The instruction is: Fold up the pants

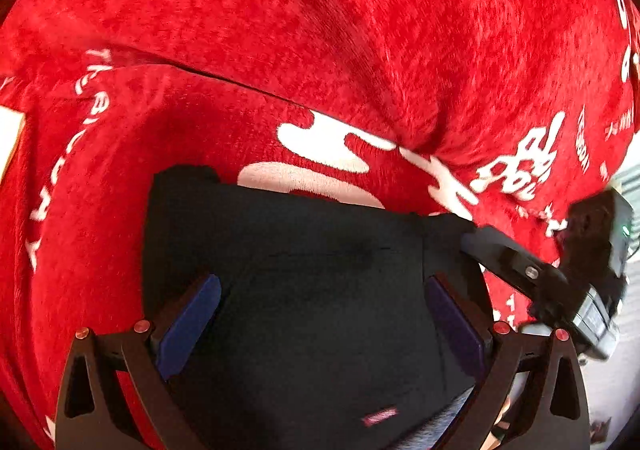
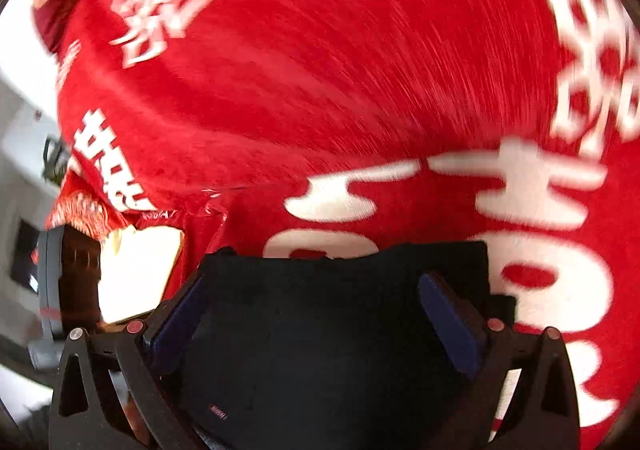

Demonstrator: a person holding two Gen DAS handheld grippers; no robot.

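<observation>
My left gripper (image 1: 320, 326) and right gripper (image 2: 316, 322), jaws spread, hover over folded black pants (image 1: 304, 274) on red blanket (image 1: 320, 30); fold looks nearly finished; next, flatten.

- Both views are strongly lit, and the red blanket (image 1: 320, 30) is rendered in saturated, almost glowing colour.
- Heavy motion blur is seen in the right wrist view: the pile of the red blanket (image 2: 340, 70) is smeared into streaks and its white lettering is doubled.
- The left wrist view is held sharper (only mild softness toward the rim).
- The black pants (image 1: 312, 290) are left nearly featureless in shadow.
- A blown-out white patch (image 2: 136, 274) is recorded at the left.
- Barrel distortion bends everything, and the corners are vignetted to black.
</observation>
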